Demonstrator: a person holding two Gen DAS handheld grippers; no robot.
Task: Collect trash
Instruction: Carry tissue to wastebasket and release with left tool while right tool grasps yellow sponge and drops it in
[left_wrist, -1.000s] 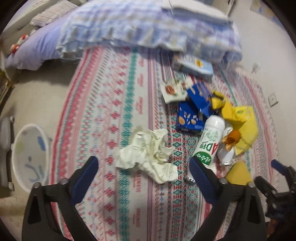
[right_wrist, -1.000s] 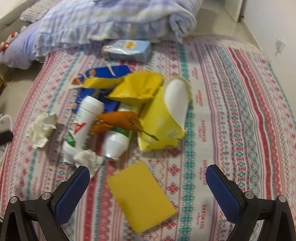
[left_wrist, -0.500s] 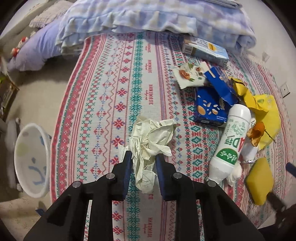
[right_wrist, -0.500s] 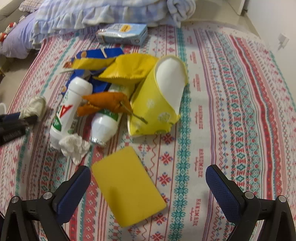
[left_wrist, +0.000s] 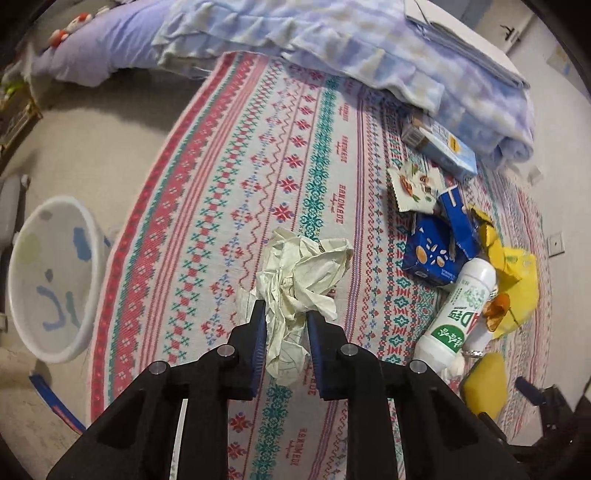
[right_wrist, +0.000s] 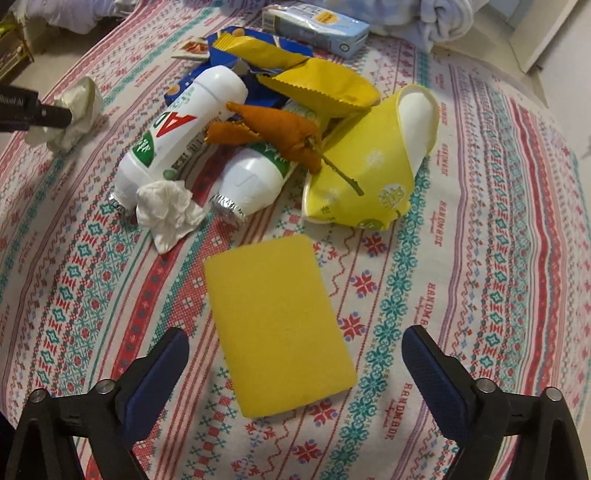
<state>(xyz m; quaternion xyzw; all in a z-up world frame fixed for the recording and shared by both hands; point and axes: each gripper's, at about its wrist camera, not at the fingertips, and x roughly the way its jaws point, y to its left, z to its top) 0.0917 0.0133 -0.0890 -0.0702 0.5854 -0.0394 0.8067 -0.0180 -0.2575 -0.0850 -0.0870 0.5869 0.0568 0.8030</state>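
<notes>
Left gripper (left_wrist: 283, 325) was angled down over the patterned rug (left_wrist: 229, 206), jaws clamped on the crumpled paper (left_wrist: 301, 280). Most of the wad bulged out past the fingertips; its tail hung between the blue pads (left_wrist: 259, 332). Whether the paper was clear of the rug or resting on it — couldn't tell. White bin (left_wrist: 51, 280) sat on the floor off the rug's left edge, well apart from the gripper.

Right gripper (right_wrist: 295, 354) was low, pointing forward across the rug, jaws wide apart and holding nothing. Yellow sponge (right_wrist: 277, 325) lay flat between and just ahead of the open fingers (right_wrist: 432, 365), not touching either.

Beyond the sponge (the main pile): small tissue wad (right_wrist: 166, 212) touching the mouth of a white bottle (right_wrist: 177, 129), second bottle (right_wrist: 255, 177) beside it, orange peel (right_wrist: 280, 129) on top, squashed yellow cup (right_wrist: 373, 158) to the right, blue cartons (left_wrist: 432, 251) and a pale box (right_wrist: 317, 27) behind. Left gripper visible at far left in the right view, paper in its grip.
</notes>
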